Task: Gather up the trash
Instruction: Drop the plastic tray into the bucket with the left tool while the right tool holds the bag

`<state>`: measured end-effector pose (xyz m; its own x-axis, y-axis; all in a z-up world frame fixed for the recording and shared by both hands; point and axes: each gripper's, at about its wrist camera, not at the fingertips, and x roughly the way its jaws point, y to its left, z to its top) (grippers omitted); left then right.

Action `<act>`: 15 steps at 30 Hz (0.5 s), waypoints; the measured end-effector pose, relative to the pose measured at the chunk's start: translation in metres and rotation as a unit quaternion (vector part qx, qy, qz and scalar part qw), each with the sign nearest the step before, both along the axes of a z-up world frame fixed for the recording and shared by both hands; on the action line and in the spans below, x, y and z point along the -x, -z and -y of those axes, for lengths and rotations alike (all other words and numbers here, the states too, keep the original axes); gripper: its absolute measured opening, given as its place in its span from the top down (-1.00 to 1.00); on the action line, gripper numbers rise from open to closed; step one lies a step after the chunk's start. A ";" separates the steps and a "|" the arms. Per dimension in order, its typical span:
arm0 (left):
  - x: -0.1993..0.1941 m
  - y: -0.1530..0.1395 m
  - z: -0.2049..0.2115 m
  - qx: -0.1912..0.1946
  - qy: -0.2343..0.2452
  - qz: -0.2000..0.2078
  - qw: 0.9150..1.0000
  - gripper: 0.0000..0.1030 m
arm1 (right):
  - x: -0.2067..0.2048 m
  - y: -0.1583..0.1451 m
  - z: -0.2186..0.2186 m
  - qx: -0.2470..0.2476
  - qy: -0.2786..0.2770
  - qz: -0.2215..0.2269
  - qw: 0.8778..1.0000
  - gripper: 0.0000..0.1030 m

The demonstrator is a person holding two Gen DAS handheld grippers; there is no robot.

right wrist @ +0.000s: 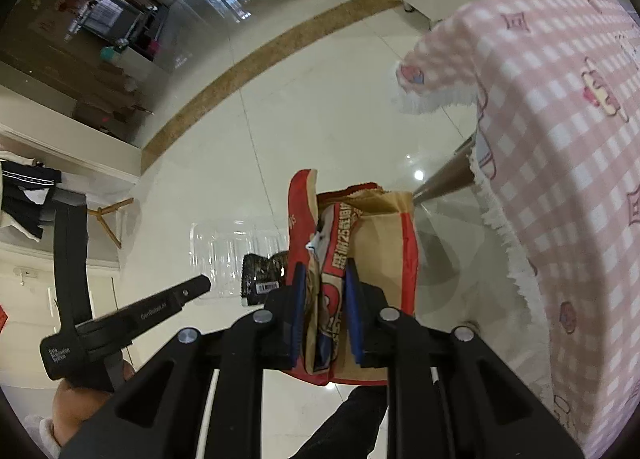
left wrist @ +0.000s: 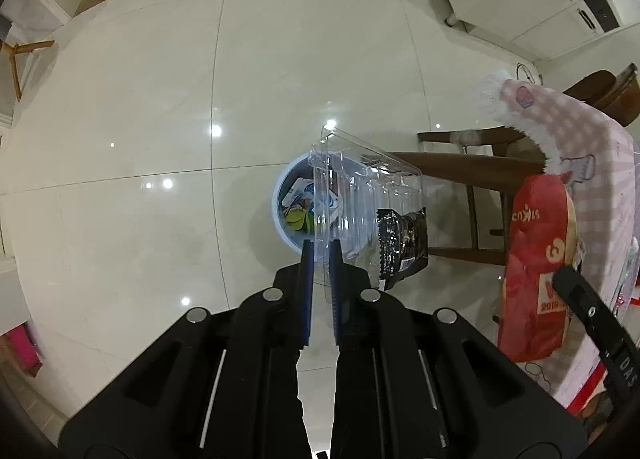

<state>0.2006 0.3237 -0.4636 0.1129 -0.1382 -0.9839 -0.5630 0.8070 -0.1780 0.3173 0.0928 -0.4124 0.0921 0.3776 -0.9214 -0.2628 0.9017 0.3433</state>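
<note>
Two grippers, two loads, both over the glossy cream floor tiles (left wrist: 140, 99). At the centre of the left wrist view, the left gripper (left wrist: 321, 259) is clenched tight on the near edge of a clear plastic clamshell tray (left wrist: 360, 195), its blue pads (left wrist: 308, 291) almost meeting with only the thin plastic between them. That tray juts up and away from the fingers, and a black crinkled wrapper (left wrist: 402, 247) sits with it at its lower right side; whether it lies inside the tray or is stuck to it I can't tell. Just beyond the tray, middle of the frame, stands a round white bin (left wrist: 280, 199) on the floor, paper scraps and something green showing inside. The tray overlaps the bin's right half in this view.

Over to the right wrist view: the right gripper (right wrist: 325, 283) is grasping a red and brown paper bag (right wrist: 384, 243), crumpled between the blue pads, the bag's open mouth pointing up the frame. The same bag shows at the right edge of the left view. To the right hangs a pink checked tablecloth (right wrist: 560, 139) with a white fringe, a wooden chair (left wrist: 480, 167) beside it. Lower left of the right view, a hand (right wrist: 76, 399) is holding the left gripper's black handle.
</note>
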 end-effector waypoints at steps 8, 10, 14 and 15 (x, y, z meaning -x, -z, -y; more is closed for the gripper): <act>-0.018 0.011 0.006 0.021 0.017 -0.010 1.000 0.82 | -0.003 0.016 -0.001 0.013 0.007 -0.008 1.000 0.64; -0.022 0.014 0.008 0.045 0.026 -0.006 0.999 0.73 | -0.007 0.021 0.001 0.015 0.009 -0.009 1.000 0.64; -0.025 0.020 0.012 0.017 0.046 -0.026 0.998 -0.24 | -0.008 0.026 -0.001 0.019 0.010 -0.014 1.000 0.64; -0.024 0.022 0.011 0.029 0.043 -0.026 0.998 -0.23 | -0.008 0.026 -0.001 0.019 0.011 -0.016 1.000 0.64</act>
